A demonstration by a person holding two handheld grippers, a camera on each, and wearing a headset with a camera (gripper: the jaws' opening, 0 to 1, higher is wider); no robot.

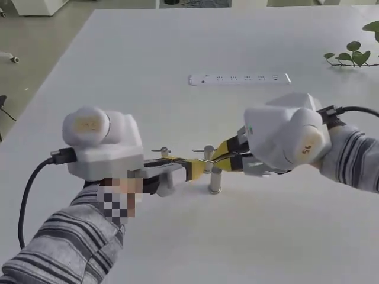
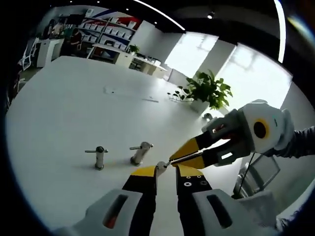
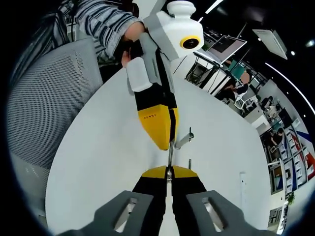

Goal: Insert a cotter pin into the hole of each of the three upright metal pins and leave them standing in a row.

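Across a wide white desk [image 1: 177, 47], a long white power strip [image 1: 240, 79] lay toward the far edge, and a leafy green plant [image 1: 353, 55] reached in at the far right corner. Nearer to me, over the middle of the desk, I held both grippers close together, their yellow tips almost meeting.

My left gripper [image 1: 198, 168] came in from the left. Its fingers were closed around the head of the nearest metal pin [image 1: 215, 179], which stood upright on its round base on the desk. My right gripper [image 1: 220, 155] came in from the right, its fingers pinched together on a thin cotter pin [image 3: 170, 153]. That cotter pin ran straight from my right fingertips to the tips of the left gripper, at the head of the held pin. I could not tell whether it was inside the hole.

Beyond my left fingers stood two more pins in a line. The middle metal pin [image 2: 140, 153] appeared to lean in the left gripper view, and the far metal pin [image 2: 100, 157] was upright. Each carried a thin bar across its head.
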